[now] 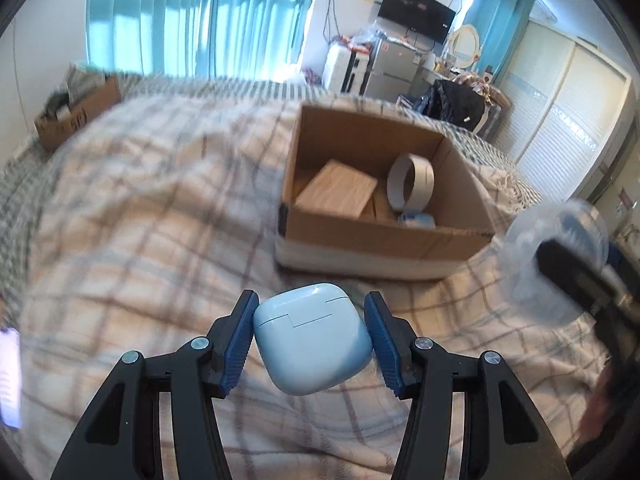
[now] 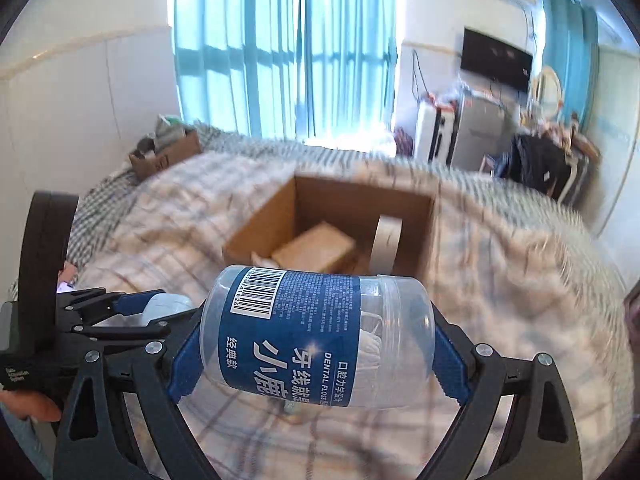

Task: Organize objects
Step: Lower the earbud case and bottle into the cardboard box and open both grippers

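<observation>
Bedroom, checked blanket (image 1: pixel 140 220) on bed. Left gripper (image 1: pixel 310 340) jaws clenched on earbud case (image 1: pixel 310 336), right gripper (image 2: pixel 312 332) grasping floss jar (image 2: pixel 316 332) sideways; both carried near open cardboard box (image 1: pixel 360 236), probably for dropping in.

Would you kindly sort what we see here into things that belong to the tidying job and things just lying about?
Part of the job:
- light blue earbud case, held in the left tongs
- dental floss jar, held in the right tongs
- open cardboard box on the bed

Just lying about:
- second cardboard box by the wall
- wall television
- black jacket
</observation>
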A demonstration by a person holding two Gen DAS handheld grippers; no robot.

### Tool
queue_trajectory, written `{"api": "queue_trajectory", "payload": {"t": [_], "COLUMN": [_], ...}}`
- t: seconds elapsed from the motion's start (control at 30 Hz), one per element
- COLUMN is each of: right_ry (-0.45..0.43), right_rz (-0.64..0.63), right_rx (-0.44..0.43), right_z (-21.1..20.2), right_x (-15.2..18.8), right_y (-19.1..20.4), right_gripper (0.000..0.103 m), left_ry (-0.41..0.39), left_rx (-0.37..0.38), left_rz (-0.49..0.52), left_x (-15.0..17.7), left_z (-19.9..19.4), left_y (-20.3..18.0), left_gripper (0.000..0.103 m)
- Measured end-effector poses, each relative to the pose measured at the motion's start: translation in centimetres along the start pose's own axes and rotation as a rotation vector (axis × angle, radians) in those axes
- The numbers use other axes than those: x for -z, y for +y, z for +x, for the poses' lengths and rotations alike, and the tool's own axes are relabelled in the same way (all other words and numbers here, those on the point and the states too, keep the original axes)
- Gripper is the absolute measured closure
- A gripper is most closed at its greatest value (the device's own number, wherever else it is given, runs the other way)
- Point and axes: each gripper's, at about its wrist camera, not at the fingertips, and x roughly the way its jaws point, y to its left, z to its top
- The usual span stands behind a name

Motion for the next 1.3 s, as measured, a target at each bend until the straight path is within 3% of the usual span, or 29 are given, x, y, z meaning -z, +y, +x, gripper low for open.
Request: {"api": "queue_trajectory", "payload": {"t": [0.17,0.47,0.63,0.8,0.97,1.17,1.23,1.3], "right_ry": [-0.074,-0.089,-0.023,0.062,0.12,0.107,0.07,0.033], "right_rz": [0.013,0.008,0.026,0.077,0.081,0.182,0.184,0.163], "right_rx": [-0.043,-0.021,-0.018,-0.057,-0.105,-0.196,-0.177,-0.135], "right_z": [-1.9,0.6,5.0,9.6,12.6,13.5,12.4,10.9], "right_x": [-3.8,-8.4,-8.4,-7.2,-6.2,-5.4,-5.7,-6.2], "right_y": [-1.7,-3.6,-5.3,-7.3,-8.2,-9.7,-10.0,-10.0], "right_gripper": [0.011,0.011,0.011,0.011,0.01,0.009,0.006,0.006], "left_ry": [-0.03,-0.106,-0.11,-0.02,-0.005,0.035,0.011,-0.007], "left_rx": [0.029,0.025,0.005,0.005,0.035,0.064,0.055,0.05], "left_rz": [0.004,0.035,0.089,0.05,0.09,0.08,0.082,0.076], "left_x": [-3.3,-10.3,-11.8,-12.8,-12.7,-12.4,-12.4,-12.6], "left_z": [-1.1,0.7,3.7,9.5,12.5,13.6,12.7,11.4], "left_y": [-0.6,-1.6,-2.2,-1.5,-2.1,-2.1,-2.1,-2.3], "left_gripper": [0.047,0.047,0.047,0.047,0.047,0.046,0.045,0.037]}}
